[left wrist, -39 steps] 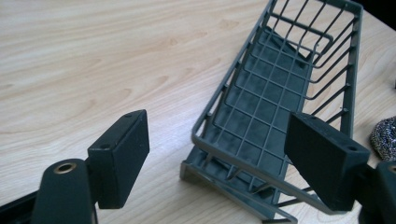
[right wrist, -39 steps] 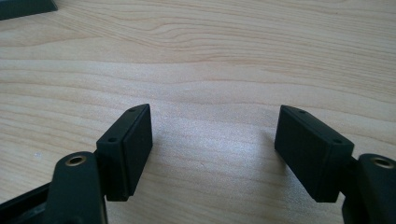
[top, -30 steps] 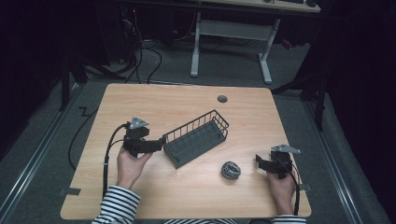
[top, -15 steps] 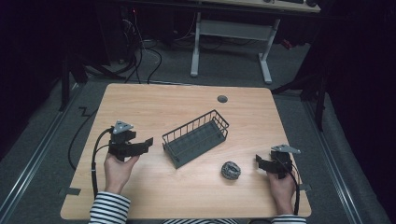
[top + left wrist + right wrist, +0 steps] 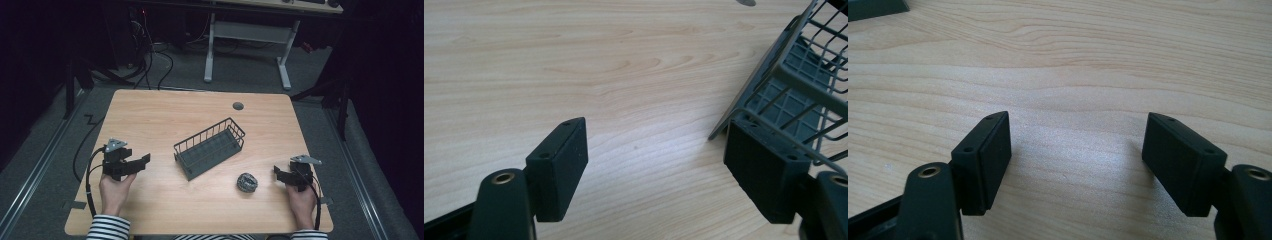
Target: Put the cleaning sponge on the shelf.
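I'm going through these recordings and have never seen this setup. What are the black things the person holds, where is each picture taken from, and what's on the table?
No robot here: a person with striped sleeves sits at a wooden table and holds a hand-held tool in each hand. The left tongs and the right tongs each have two black jaws and a trailing cable.

The high view looks down from above the person's side. The other two pictures come from small cameras riding on the tools, looking along their jaws; the black blocks at the bottom are those jaws.

On the table lie a dark wire basket, set at an angle near the middle, and a small metal scrubber in front of it, apart from it. A round grey cap sits near the far edge.

Both tools are open and hold nothing.
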Available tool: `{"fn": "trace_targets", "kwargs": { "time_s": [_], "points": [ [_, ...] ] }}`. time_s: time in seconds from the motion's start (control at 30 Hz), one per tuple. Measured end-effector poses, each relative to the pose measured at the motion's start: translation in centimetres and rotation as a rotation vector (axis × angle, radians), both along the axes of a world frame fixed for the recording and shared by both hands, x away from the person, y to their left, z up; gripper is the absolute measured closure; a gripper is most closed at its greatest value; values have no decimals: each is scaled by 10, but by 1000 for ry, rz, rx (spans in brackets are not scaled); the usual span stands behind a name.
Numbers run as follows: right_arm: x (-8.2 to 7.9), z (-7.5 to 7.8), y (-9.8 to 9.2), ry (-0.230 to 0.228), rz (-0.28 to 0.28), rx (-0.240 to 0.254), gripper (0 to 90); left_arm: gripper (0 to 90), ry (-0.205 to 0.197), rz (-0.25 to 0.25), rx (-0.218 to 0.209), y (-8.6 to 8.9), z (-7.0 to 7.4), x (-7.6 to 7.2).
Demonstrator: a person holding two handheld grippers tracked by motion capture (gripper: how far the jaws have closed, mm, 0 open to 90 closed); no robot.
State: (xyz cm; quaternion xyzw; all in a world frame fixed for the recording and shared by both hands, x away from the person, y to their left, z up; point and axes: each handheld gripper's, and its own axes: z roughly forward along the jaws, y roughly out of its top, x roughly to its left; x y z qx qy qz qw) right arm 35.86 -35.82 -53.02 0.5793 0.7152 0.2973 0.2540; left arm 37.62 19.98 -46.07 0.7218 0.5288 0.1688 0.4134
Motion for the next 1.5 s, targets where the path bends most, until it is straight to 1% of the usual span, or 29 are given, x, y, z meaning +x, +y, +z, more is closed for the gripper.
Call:
{"fn": "trace_targets", "kwargs": {
  "time_s": [0.03,0.07,0.13,0.2,0.23,0.33,0.37,0.53,0.57,0.63,0.7,0.8,0.9,0.93,1.13,1.33,1.5],
  "points": [
    [0,0,0,0,0,0,279,261,0,0,0,0,0,0],
    [0,0,0,0,0,0,279,261,7,12,-3,3,-5,-2],
    [0,0,0,0,0,0,279,261,13,14,-3,5,-7,-2],
    [0,0,0,0,0,0,279,261,25,28,-9,9,-15,-4],
    [0,0,0,0,0,0,279,261,25,28,-9,9,-15,-4],
    [0,0,0,0,-1,1,279,261,40,41,-19,14,-24,-6],
    [0,0,0,0,-1,1,279,261,40,41,-19,14,-24,-6],
    [0,0,0,0,-1,1,279,261,55,64,-35,18,-36,-9],
    [0,0,0,0,-1,0,279,261,55,64,-35,18,-36,-9],
    [0,0,0,0,-1,1,279,263,62,79,-38,19,-42,-10],
    [0,0,0,0,-1,0,279,264,63,85,-36,19,-44,-10],
    [0,0,0,0,-1,0,280,265,66,97,-24,20,-50,-11],
    [0,0,0,0,-1,1,279,264,65,96,-19,20,-53,-10],
    [0,0,0,0,-2,0,279,263,69,95,-9,20,-56,-10],
    [0,0,0,0,-1,1,279,263,63,102,3,20,-61,-10],
    [0,0,0,0,-2,1,279,263,57,108,48,16,-65,-8],
    [0,0,0,0,-1,1,280,263,53,114,64,14,-68,-5]
  ]
}}
